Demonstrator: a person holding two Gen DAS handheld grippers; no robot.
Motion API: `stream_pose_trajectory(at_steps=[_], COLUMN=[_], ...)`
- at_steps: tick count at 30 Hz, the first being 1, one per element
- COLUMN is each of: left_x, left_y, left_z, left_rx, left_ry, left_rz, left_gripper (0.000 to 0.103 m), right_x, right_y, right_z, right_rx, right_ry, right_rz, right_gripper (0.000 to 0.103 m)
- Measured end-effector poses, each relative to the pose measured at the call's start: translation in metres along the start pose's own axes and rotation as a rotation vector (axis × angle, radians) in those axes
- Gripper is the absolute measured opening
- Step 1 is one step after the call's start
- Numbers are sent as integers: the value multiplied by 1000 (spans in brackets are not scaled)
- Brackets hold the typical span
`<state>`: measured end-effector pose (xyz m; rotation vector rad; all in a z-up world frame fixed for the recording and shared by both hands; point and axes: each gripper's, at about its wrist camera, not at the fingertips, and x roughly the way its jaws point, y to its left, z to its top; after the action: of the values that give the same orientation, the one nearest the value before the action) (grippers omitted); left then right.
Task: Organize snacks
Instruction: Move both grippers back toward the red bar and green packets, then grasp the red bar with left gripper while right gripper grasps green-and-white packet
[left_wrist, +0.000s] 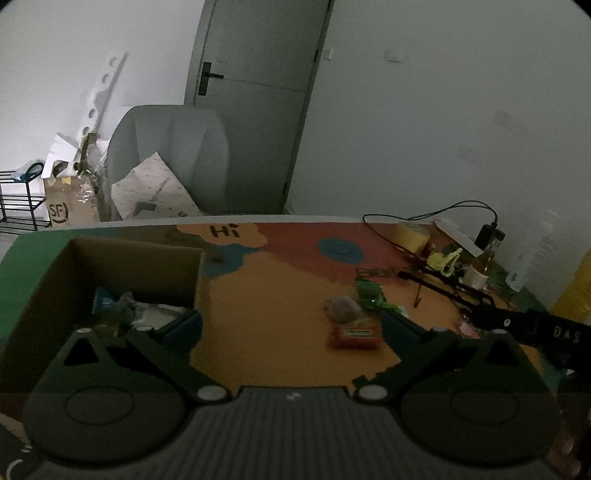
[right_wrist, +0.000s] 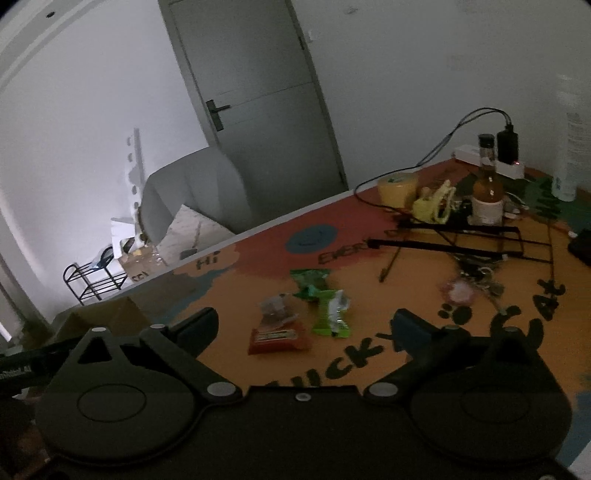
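Left wrist view: left gripper (left_wrist: 291, 325) jaws wide apart, empty; cardboard box (left_wrist: 110, 258) at left already holds snacks, likely the collection bin. Right wrist view: right gripper (right_wrist: 304, 325) jaws apart, empty, aimed at red snack pack (right_wrist: 277, 338) and green wrappers (right_wrist: 325, 302) loose mid-desk (right_wrist: 388, 295), probably next picks.

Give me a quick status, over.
Left gripper and right gripper open, empty. Red snack packet on mat beside green wrappers. Box part-filled. Path clear.
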<state>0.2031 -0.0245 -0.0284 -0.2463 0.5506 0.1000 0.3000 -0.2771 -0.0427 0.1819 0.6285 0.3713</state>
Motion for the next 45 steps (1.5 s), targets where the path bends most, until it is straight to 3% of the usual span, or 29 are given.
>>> stream_pose_trajectory(at_steps=[10,16,23,45], left_x=[31,55,83,172], left_y=[-29,-44,-59,-70], left_z=[-2,-6,-11,-35], left_rx=[19,37,41,46], left_ry=[19,47,75,208], left_rz=[-32,-48,-49,-8], left_gripper=[103,101,99,76], right_x=[11,27,47,114], right_y=[-25,-40,-52,-70], right_z=[-3,-1,0,-1], right_rx=[19,55,89,127], right_ry=[3,30,69,167], right_rz=[0,21,53,102], right_gripper=[100,78,65,63])
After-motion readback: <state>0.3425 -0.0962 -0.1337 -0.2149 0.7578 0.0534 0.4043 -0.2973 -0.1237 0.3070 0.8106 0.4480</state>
